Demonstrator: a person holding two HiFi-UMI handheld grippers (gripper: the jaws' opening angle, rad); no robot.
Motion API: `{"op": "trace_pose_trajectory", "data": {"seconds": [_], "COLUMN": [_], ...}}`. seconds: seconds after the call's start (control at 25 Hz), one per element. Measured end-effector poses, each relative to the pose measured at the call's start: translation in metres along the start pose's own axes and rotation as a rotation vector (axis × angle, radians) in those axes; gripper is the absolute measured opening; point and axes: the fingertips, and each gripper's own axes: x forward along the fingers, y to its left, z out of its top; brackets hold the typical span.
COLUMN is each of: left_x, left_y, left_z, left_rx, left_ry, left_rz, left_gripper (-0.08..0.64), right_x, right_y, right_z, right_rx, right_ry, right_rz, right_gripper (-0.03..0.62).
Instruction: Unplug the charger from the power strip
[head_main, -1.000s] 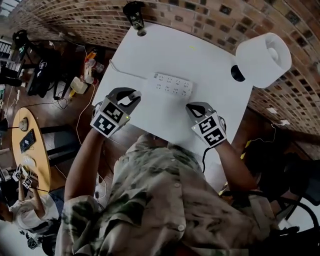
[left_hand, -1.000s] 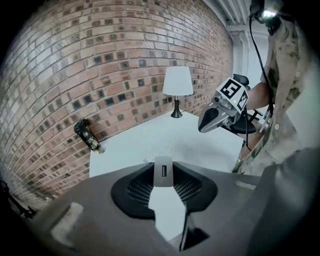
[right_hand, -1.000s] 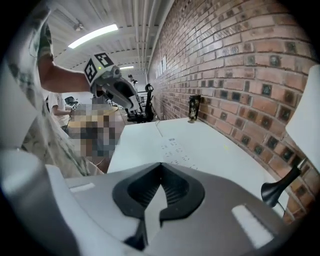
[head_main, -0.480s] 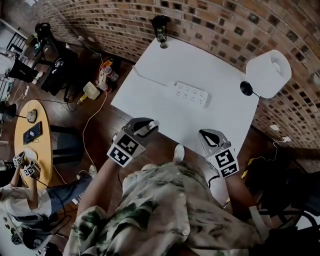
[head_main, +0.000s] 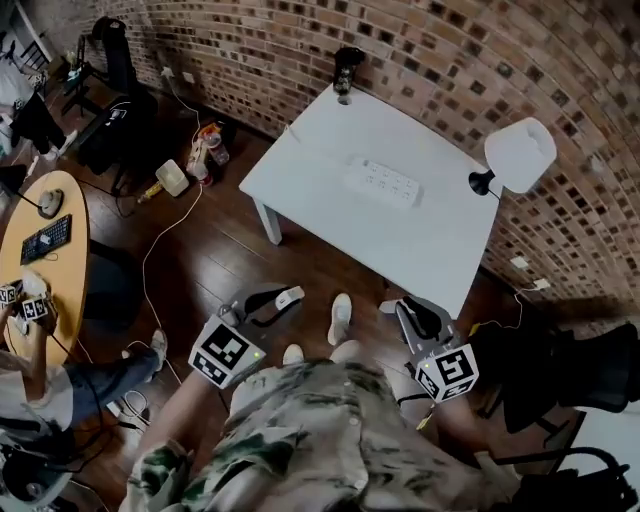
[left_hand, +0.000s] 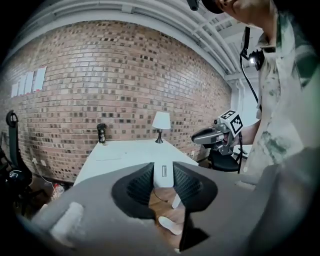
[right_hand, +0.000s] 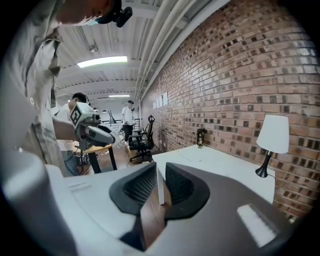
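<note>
A white power strip (head_main: 383, 182) lies on the white table (head_main: 320, 190), with nothing plugged into it that I can see. My left gripper (head_main: 280, 297) hangs over the wooden floor, well short of the table, shut on a small white charger (left_hand: 163, 175) that shows a little slot on its face. My right gripper (head_main: 400, 308) is also off the table, beside the left one. Its jaws (right_hand: 159, 175) stand together with nothing held between them. In the left gripper view the right gripper (left_hand: 202, 136) shows from the side as a closed beak.
A white lamp (head_main: 518, 155) stands at the table's right corner and a black object (head_main: 347, 62) at its far corner, against the brick wall. My white shoes (head_main: 340, 318) are on the floor below. A round yellow table (head_main: 45, 250) is at left, a black chair (head_main: 580, 370) at right.
I have stepped back from the table. Both grippers have drawn away from the power strip and now hang over the floor, the left one still holding the charger.
</note>
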Motion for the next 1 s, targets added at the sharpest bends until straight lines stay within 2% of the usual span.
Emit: {"op": "trace_pose_trajectory", "data": {"seconds": [0.24,0.56,0.8,1.0], "left_x": [-0.037,-0.045,-0.039,-0.035], "left_y": [-0.048,-0.140,-0.239,-0.328], "left_z": [-0.015,0.005,0.022,0.008], "left_rx": [-0.017,0.052,0.066,0.034], "left_ry": [-0.036,-0.079,-0.115,-0.095], "left_rz": [-0.036,-0.044,-0.017,-0.012], "left_gripper": [0.109,0.109,0.109,0.109], "right_x": [-0.063,-0.157,-0.258,-0.325], "right_y": [0.047,0.075,0.080,0.090], "right_z": [0.005,0.000,-0.028,-0.063], "right_rx": [-0.017,-0.050,-0.051,-0.041], "right_ry": [-0.012,-0.100,-0.131,-0.152], "right_rz": [-0.031,-0.027,-0.007,0.023], "right_gripper": [0.066,0.064,0.063,0.057]}}
